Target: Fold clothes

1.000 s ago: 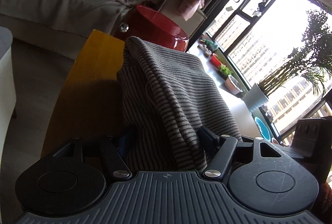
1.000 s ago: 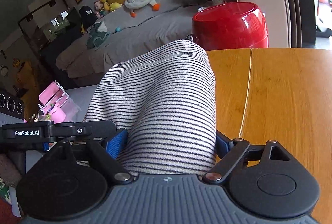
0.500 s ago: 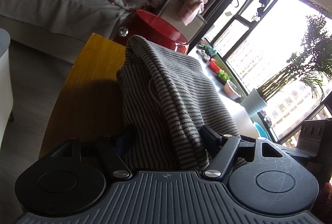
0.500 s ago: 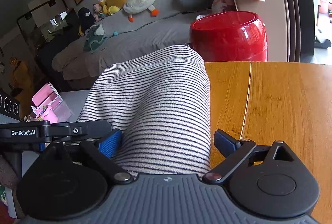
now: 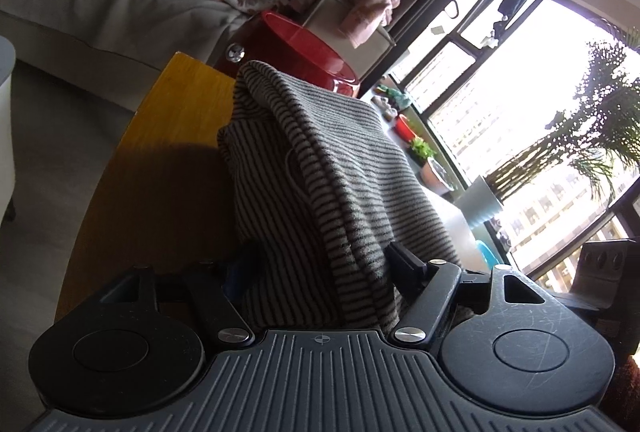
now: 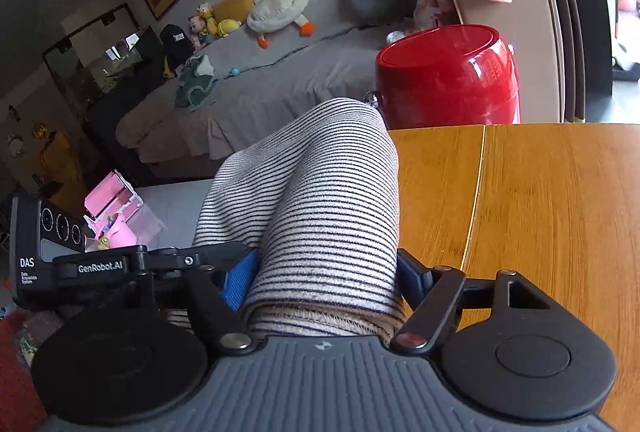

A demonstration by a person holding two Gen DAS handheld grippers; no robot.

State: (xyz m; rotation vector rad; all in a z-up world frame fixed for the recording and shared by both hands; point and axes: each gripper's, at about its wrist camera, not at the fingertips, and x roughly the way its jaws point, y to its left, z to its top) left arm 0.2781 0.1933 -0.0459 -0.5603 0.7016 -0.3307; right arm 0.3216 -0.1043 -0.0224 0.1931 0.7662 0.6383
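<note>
Garment (image 6: 320, 199) lies on table (image 6: 540, 199), bin (image 6: 448, 75) behind.

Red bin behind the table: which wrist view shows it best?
The right wrist view: the red bin shows lit, with its lid and most of its side in view, just past the table. In the left wrist view the red bin is dim and partly hidden behind the striped garment.

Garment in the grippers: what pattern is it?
The garment has thin dark horizontal stripes on pale fabric, clearest in the right wrist view.
</note>
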